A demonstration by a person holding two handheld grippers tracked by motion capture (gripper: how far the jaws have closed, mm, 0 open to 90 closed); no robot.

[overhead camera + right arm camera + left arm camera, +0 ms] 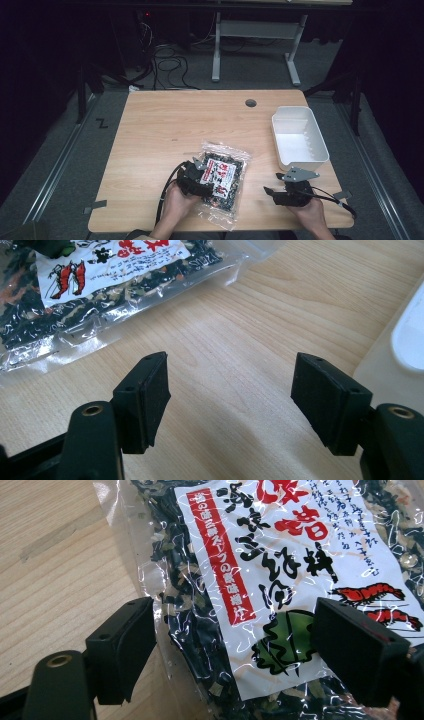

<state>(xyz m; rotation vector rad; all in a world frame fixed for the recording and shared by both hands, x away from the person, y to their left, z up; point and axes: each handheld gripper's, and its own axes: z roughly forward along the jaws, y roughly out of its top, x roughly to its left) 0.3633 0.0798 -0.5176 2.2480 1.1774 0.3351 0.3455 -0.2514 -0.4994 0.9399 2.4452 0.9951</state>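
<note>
Left tongs (227,645): spread wide, one jaw on each side of the packet's near part, pads not pressing it.
Packet: clear plastic bag of dark dried seaweed with a white and red printed label (223,181), flat on the light wooden surface (165,130), under the left tongs.
Right tongs (230,400): spread wide over bare wood, holding nothing, packet well off to their left.
Tub: white rectangular plastic tub (299,137), beyond the right tongs.

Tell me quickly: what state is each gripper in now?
Left gripper: open, jaws astride the seaweed packet, not gripping.
Right gripper: open, holding nothing.
</note>
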